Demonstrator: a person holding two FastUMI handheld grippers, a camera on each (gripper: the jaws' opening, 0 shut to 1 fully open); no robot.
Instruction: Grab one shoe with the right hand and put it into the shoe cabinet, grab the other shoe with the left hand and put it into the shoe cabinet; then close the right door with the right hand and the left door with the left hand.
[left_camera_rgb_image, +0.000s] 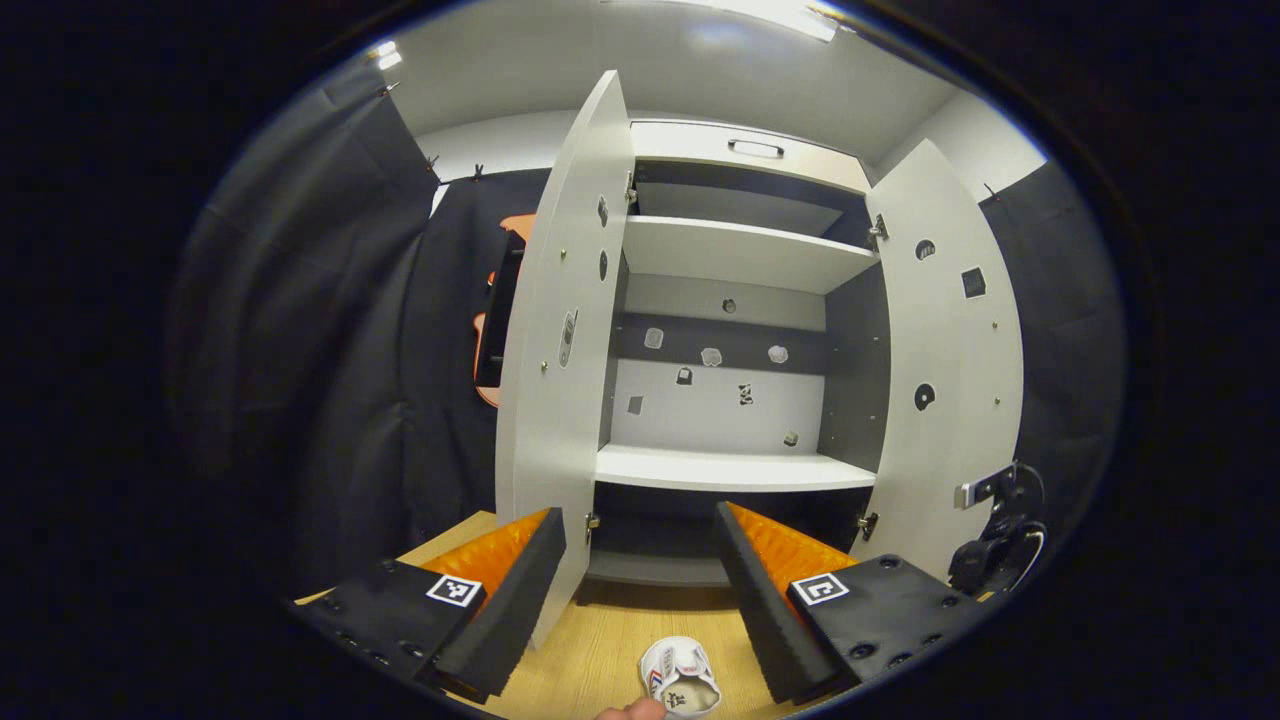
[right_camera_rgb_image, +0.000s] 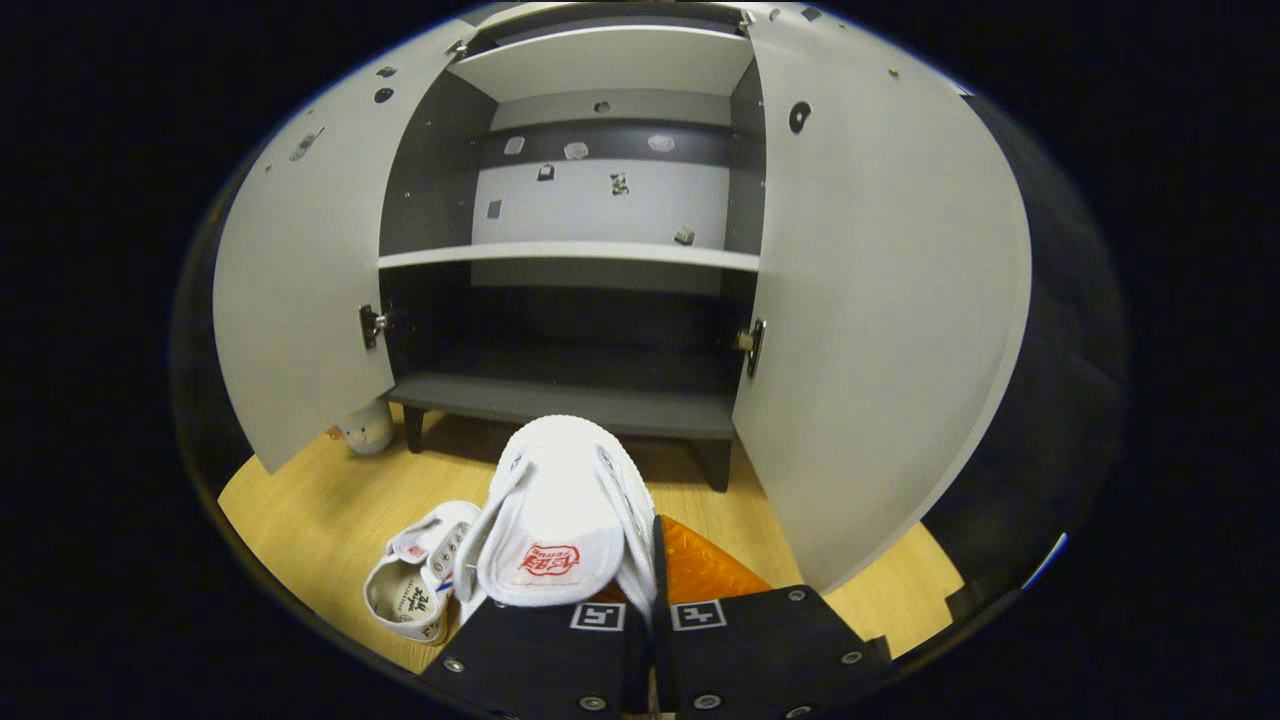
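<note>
In the right gripper view my right gripper (right_camera_rgb_image: 640, 590) is shut on a white shoe (right_camera_rgb_image: 560, 510), held above the wooden floor with its toe toward the shoe cabinet (right_camera_rgb_image: 560, 400). The other white shoe (right_camera_rgb_image: 415, 575) lies on the floor just left of it. In the left gripper view my left gripper (left_camera_rgb_image: 638, 520) is open with nothing between its fingers, facing the cabinet (left_camera_rgb_image: 735, 468). A white shoe (left_camera_rgb_image: 680, 678) shows low on the floor below it. Both cabinet doors stand open.
The left door (left_camera_rgb_image: 560, 400) and right door (left_camera_rgb_image: 950, 380) swing outward on both sides of the opening. A small white object (right_camera_rgb_image: 365, 430) sits on the floor under the left door (right_camera_rgb_image: 300, 280). A black device (left_camera_rgb_image: 1000, 545) stands beside the right door.
</note>
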